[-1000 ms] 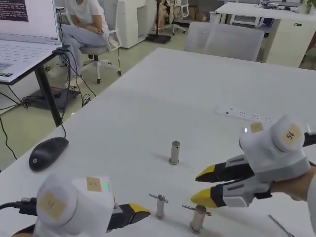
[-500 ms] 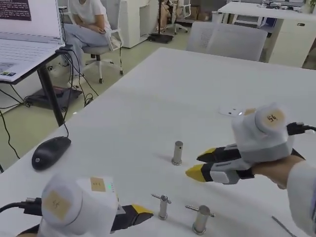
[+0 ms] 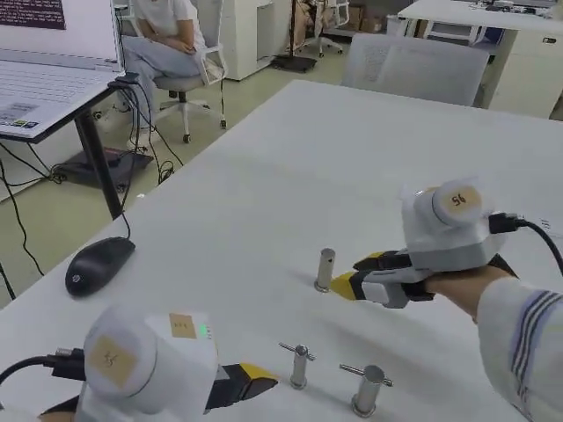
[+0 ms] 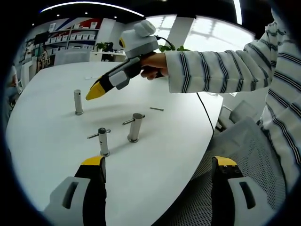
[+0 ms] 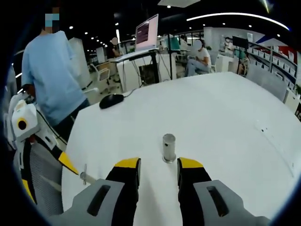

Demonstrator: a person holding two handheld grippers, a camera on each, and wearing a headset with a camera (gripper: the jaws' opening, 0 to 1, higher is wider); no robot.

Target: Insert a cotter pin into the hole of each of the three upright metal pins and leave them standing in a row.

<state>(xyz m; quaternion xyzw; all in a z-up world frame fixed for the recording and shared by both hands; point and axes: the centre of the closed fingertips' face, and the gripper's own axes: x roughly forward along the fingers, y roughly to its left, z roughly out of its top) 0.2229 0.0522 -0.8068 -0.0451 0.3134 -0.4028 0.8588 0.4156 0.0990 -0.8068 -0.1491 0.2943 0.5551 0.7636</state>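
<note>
Three upright metal pins stand on the white table (image 3: 264,176). The far pin (image 3: 325,269) (image 5: 169,147) (image 4: 78,102) is bare. Two near pins (image 3: 300,365) (image 3: 369,389) each carry a cotter pin through the top; the left gripper view shows them too (image 4: 103,141) (image 4: 135,127). My right gripper (image 3: 350,277) (image 5: 158,164) is just right of the bare pin, its jaws a narrow gap apart, with nothing between them. My left gripper (image 3: 255,380) (image 4: 158,162) rests wide open and holds nothing, near the table's front edge, left of the two fitted pins.
A loose cotter pin (image 4: 157,109) lies on the table beyond the fitted pins. A black mouse (image 3: 99,264) sits at the left edge. A laptop (image 3: 44,79) stands on a side desk, with a seated person (image 3: 167,44) behind it and a chair (image 3: 413,66) at the far side.
My right gripper has moved left and away from me, from beside the near fitted pin up to the bare far pin, and its jaws have narrowed. The left gripper has barely moved.
</note>
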